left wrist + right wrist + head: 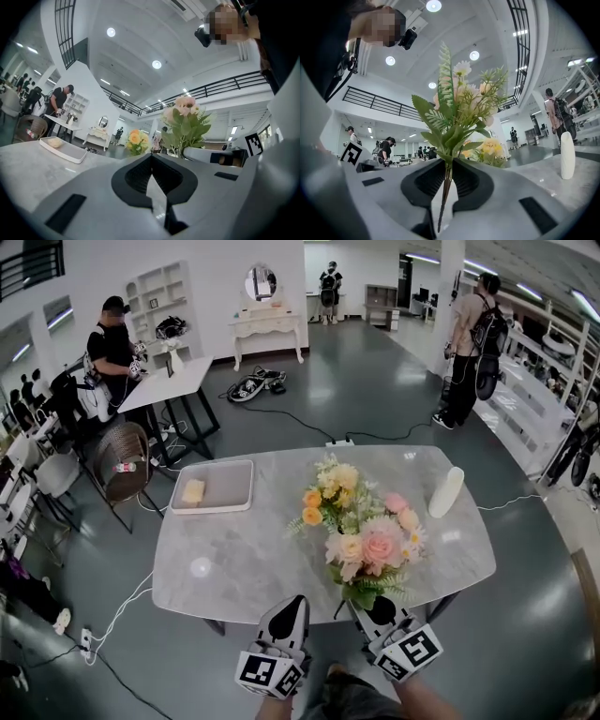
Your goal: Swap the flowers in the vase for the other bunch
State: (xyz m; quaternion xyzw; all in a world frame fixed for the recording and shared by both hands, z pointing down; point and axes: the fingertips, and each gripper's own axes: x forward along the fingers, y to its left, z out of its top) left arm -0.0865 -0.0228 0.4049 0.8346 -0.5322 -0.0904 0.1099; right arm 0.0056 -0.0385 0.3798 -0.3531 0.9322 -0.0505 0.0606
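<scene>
Right gripper [449, 165]: gripped the pink bunch [373, 545] by its stems (lower centre, head view).
Left gripper [151, 159]: jaws were closed together, empty.
Vase [446, 491]: stood at right.

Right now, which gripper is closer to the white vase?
Right. The right gripper, holding the pink bunch, has the white vase ahead to its right; the left gripper, shut and empty, is farther left.
</scene>
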